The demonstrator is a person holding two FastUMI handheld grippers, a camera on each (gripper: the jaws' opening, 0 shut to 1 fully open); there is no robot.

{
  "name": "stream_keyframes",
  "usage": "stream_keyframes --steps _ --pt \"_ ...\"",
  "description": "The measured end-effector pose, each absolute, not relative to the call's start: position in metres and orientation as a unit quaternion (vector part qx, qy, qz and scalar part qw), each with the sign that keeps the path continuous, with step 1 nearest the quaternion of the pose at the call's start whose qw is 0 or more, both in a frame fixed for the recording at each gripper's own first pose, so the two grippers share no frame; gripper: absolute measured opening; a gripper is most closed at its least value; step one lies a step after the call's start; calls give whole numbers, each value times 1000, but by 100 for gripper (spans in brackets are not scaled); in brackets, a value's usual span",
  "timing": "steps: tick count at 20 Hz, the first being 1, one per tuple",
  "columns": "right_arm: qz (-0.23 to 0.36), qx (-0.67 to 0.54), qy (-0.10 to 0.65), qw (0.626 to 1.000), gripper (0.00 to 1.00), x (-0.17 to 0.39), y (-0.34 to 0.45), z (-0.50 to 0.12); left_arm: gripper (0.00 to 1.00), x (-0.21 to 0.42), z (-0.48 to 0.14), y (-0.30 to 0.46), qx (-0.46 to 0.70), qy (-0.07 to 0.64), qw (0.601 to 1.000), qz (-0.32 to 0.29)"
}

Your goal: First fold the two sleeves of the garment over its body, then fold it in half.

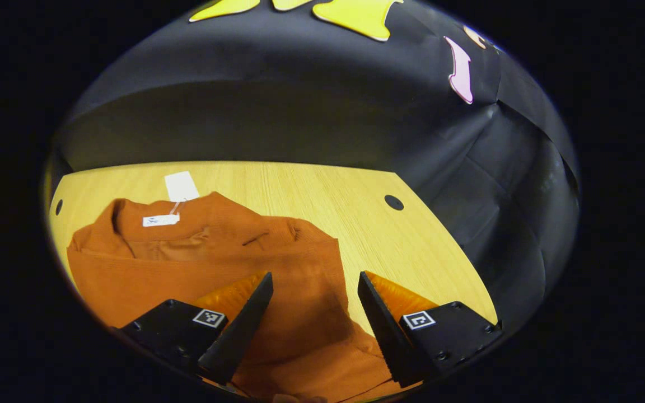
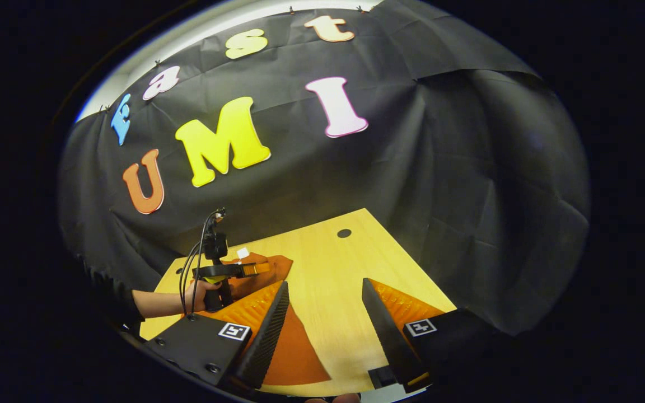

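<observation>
The left gripper (image 1: 314, 280) hangs spread wide above the orange garment (image 1: 216, 268), whose collar lies ahead of its fingers; bare wooden table (image 1: 322, 190) runs beyond to the far edge; the right gripper (image 2: 322, 288) is spread too, garment edge under its near finger, open tabletop ahead.

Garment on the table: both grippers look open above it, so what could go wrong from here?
1. The left gripper hangs open over the orange garment near its edge; closing there may pinch several layers and drag the body askew.
2. The hang tag lies loose at the collar and could get folded inside.
3. In the right gripper view, the right gripper straddles mostly bare table, so it may miss the cloth.
</observation>
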State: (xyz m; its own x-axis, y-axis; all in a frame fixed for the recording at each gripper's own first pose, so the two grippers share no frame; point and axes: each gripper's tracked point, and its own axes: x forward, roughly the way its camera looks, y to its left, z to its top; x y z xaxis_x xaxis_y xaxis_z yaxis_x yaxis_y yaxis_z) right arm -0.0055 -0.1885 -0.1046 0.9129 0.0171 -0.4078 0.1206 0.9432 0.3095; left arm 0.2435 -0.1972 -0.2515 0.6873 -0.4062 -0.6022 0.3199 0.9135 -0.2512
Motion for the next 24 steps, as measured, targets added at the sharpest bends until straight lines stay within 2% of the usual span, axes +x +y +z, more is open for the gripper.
stream_keyframes --steps 7,12,16,20,24 --pt "72 134 192 970 85 48 -105 -94 99 174 -148 -108 -57 235 962 -129" --pt "136 118 187 966 85 65 -36 -90 99 101 -100 -10 -42 167 985 -33" --pt "161 107 181 964 85 69 6 -88 98 48 -83 46 -24 140 989 41" --pt "172 98 189 962 85 68 26 -92 98 24 -65 54 -32 112 992 51" --pt "178 87 201 959 85 64 27 -98 98 13 -77 56 -42 131 990 37"
